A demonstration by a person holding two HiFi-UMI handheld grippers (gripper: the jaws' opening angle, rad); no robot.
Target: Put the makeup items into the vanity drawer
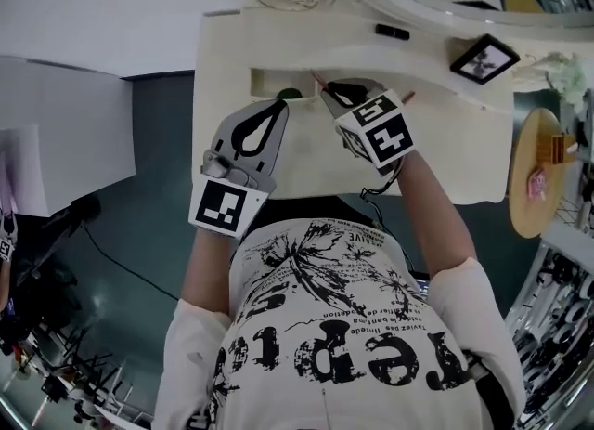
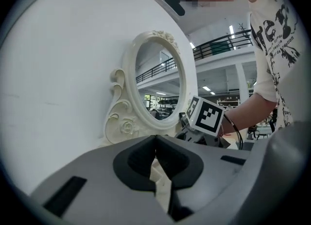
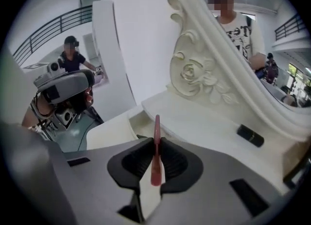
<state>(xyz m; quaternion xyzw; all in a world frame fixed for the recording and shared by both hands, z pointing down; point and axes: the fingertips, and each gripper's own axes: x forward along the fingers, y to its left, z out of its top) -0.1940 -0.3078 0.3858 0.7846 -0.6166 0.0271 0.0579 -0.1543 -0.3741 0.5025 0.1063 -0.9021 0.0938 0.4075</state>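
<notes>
My right gripper [image 1: 327,90] [image 3: 156,140] is shut on a slim pink makeup stick [image 3: 156,144] [image 1: 318,80], whose tip points out past the jaws. It hovers over the open drawer [image 1: 267,79] of the cream vanity [image 1: 223,57]. Something green [image 1: 290,94] lies in the drawer. Just left of it, my left gripper [image 1: 281,103] [image 2: 155,140] is shut with nothing between its pads, level with the vanity top. A black lipstick [image 1: 392,32] [image 3: 250,135] lies on the vanity top near the mirror's base.
An oval mirror in a carved cream frame [image 2: 127,122] [image 3: 194,76] stands at the vanity's back. A small black picture frame [image 1: 484,58] sits at its right end. A round wooden stand [image 1: 536,149] is farther right, and a white wall [image 1: 93,10] to the left.
</notes>
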